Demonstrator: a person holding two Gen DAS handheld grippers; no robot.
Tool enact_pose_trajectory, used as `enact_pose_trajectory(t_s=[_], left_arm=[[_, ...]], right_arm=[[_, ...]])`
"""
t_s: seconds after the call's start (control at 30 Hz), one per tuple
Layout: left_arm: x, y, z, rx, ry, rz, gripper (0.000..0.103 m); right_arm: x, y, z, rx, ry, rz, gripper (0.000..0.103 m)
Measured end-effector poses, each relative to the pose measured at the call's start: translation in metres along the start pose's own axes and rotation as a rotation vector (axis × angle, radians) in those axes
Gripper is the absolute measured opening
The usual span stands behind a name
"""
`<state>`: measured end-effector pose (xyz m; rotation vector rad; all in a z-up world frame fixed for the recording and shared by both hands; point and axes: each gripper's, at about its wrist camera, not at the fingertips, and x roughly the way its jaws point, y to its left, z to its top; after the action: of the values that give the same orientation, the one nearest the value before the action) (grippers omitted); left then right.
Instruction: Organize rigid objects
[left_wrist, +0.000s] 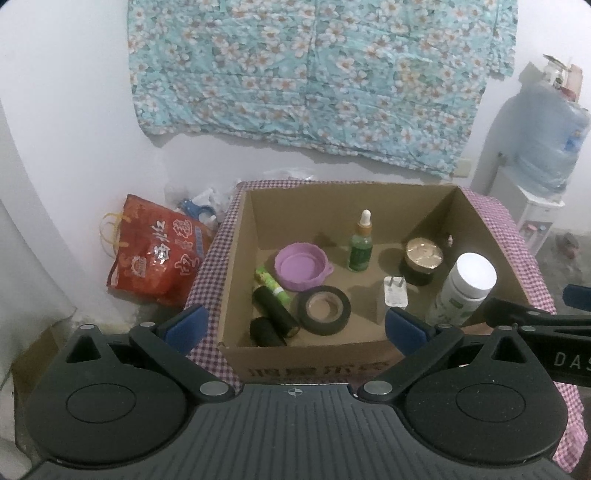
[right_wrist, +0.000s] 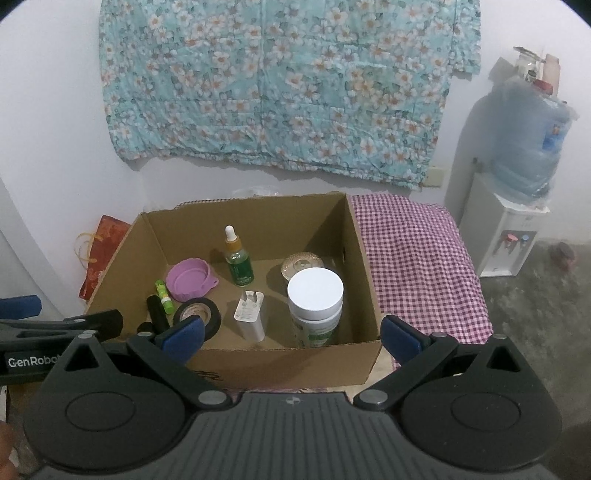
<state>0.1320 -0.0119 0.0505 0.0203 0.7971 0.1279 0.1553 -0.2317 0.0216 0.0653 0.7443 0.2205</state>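
Box (right_wrist: 258, 360) on the checked desk (right_wrist: 417, 266) holds every item; left gripper (left_wrist: 293, 325) and right gripper (right_wrist: 291, 332) both spread wide, empty, poised above the near rim, so descend vertically onto one upright item.

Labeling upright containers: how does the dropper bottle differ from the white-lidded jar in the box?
The dropper bottle is slim, green, with a narrow white dropper tip; the white-lidded jar is wide with a broad flat lid. The bottle stands farther back, the jar near the front wall. Both stand upright inside the cardboard box.
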Motion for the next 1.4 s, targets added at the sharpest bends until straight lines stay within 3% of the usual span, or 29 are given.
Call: enact_pose_trajectory(t_s=[1.4], left_arm=[[-0.0012,0.0011,-0.0018,0.005,-0.005,-0.009,0.101]], right_arm=[[-0.0009,-0.0048,-0.0004,-0.001,-0.003,-0.003,0.103]])
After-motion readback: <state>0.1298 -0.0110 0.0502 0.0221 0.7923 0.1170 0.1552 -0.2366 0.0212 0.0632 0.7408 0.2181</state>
